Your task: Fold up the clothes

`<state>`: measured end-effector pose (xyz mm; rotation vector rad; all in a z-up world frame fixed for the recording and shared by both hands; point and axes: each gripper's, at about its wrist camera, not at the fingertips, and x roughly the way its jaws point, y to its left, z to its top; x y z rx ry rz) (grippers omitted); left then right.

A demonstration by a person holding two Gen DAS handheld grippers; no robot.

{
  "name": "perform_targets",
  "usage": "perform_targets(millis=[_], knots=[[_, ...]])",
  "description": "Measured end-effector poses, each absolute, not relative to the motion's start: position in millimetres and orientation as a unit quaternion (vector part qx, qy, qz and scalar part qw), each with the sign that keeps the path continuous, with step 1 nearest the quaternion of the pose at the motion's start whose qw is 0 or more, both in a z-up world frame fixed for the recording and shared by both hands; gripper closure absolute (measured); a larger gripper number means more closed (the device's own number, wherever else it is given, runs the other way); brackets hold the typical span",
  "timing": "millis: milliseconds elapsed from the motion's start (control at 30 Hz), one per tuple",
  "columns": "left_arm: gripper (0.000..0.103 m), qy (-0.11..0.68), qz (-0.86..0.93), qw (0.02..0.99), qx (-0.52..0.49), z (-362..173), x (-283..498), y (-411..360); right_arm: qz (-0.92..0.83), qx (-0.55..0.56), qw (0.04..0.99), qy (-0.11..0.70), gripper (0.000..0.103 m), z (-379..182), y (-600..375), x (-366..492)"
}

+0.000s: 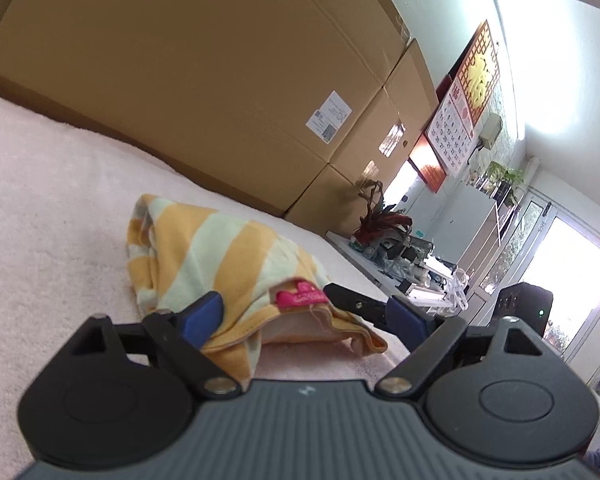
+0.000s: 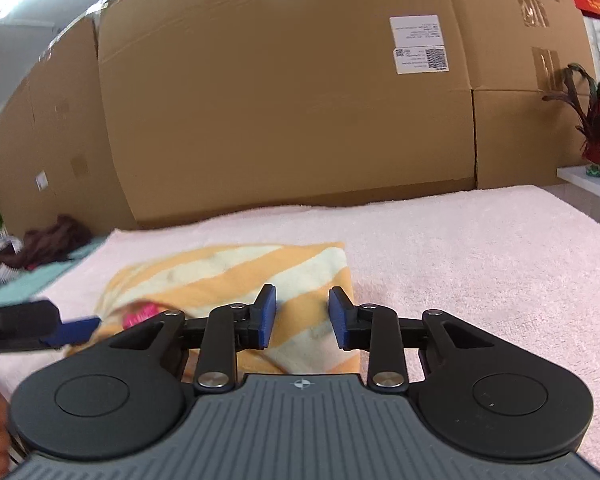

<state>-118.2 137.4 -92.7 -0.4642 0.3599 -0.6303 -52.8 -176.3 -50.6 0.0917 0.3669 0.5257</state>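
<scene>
On the pink towel point(image 2: 460, 248) before the boxes point(image 2: 284, 100), the striped garment point(image 2: 228, 272) lies folded, its near edge between my spread left gripper point(image 1: 300, 312), my unclenched right gripper point(image 2: 302, 318) over its right end.

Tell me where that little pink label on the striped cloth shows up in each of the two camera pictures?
Left wrist view: the pink label sits low in the middle, on the near edge of the striped cloth, between the open fingers.
Right wrist view: the pink label is blurred at lower left, near the left gripper.
Shared landmark: the white sticker on the cardboard box.
</scene>
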Motion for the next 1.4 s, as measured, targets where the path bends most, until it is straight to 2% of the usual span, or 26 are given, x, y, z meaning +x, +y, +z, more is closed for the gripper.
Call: perform_targets(millis=[233,333,500,700,800,967,1100,1267,1400], knots=[[0.015,0.186,-0.313,0.908,-0.206,-82,-128,146,0.256,0.025,0.947,0.190,0.070,-47,-175,-56],[0.015,0.197,-0.294,0.907,-0.227,-83,-122,160,0.264,0.029,0.943,0.199,0.065,-51,-180,-56],[0.015,0.228,-0.268,0.895,-0.273,-87,-103,176,0.272,0.135,0.928,0.217,0.061,-46,-211,-52],[0.015,0.263,-0.241,0.877,-0.323,-92,-80,193,0.294,0.230,0.882,0.290,0.057,-56,-241,-36],[0.015,0.285,-0.247,0.873,-0.309,-91,-64,182,0.299,0.229,0.875,0.305,0.054,-54,-238,-33],[0.015,0.309,-0.221,0.887,-0.263,-84,-50,167,0.321,0.202,0.867,0.322,0.053,-52,-221,-31],[0.015,0.330,-0.204,0.886,-0.256,-78,-40,161,0.333,0.224,0.854,0.331,0.050,-59,-218,-22],[0.014,0.333,-0.173,0.906,-0.197,-73,-37,138,0.341,0.223,0.855,0.322,0.048,-61,-217,-23],[0.014,0.334,-0.170,0.906,-0.199,-74,-36,138,0.345,0.231,0.853,0.315,0.048,-62,-222,-25]])
